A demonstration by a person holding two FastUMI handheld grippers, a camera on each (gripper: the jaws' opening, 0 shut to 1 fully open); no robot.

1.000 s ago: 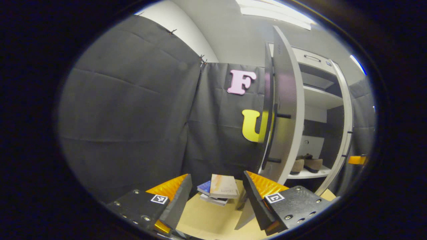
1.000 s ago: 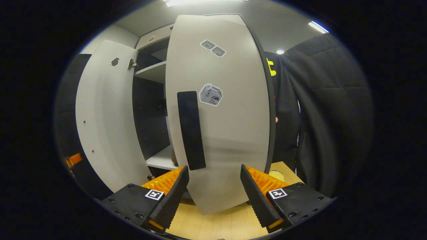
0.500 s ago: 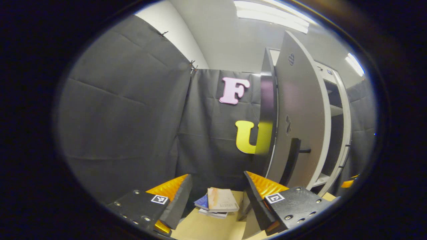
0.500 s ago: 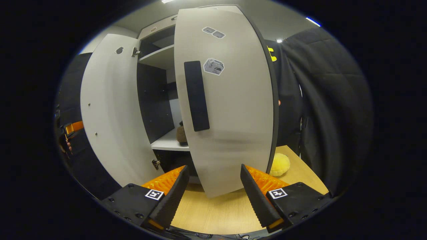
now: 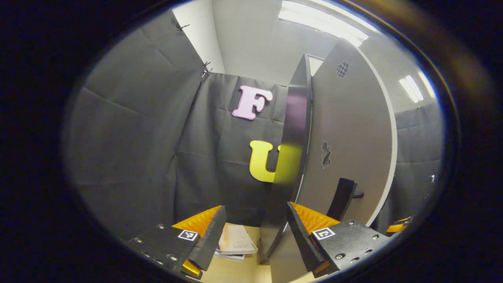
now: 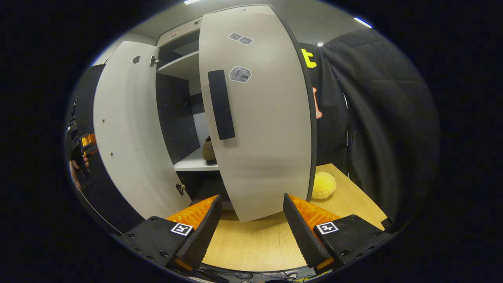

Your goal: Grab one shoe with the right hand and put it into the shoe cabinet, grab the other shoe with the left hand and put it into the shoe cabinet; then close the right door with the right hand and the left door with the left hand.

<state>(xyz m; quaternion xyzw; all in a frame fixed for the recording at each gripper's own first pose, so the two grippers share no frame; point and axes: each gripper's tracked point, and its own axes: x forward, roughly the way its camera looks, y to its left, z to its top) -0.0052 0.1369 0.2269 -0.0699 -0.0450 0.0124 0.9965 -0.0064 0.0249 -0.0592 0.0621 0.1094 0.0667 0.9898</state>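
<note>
Both doors have swung closer. Each hand-held gripper, left (image 5: 254,230) and right (image 6: 251,224), is open, with a door (image 5: 349,129) just ahead.

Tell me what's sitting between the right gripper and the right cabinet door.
In the right gripper view, nothing: just bare wooden tabletop between the open right gripper and the right door. A yellow plush lies off to the side.
</note>
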